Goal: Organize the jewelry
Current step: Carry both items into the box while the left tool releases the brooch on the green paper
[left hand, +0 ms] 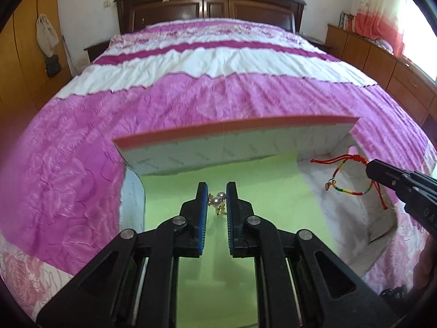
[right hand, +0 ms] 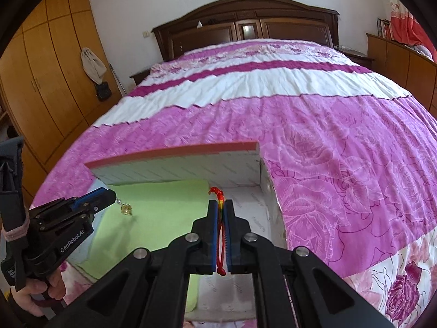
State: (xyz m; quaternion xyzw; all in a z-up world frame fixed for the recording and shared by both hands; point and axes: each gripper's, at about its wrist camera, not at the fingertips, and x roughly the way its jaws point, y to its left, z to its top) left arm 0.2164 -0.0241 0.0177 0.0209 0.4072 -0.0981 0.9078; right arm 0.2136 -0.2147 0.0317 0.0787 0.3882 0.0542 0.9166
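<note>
Bracelet (right hand: 221, 235) apparently lies lengthwise between right fingers (right hand: 213, 232)

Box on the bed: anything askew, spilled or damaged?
Nothing stands out. The box sits open on the bedspread with its green liner flat. The left tool holds the pearl earrings above the liner; the right tool holds the red cord bracelet over the bare side. Nothing has spilled.

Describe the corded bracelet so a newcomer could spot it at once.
On the pink bedspread sits an open box with a green liner. Over its right, white side, the right gripper pinches the bracelet: a red braided cord with rainbow bands, unlike the pearl-and-gold earrings in the left gripper.
</note>
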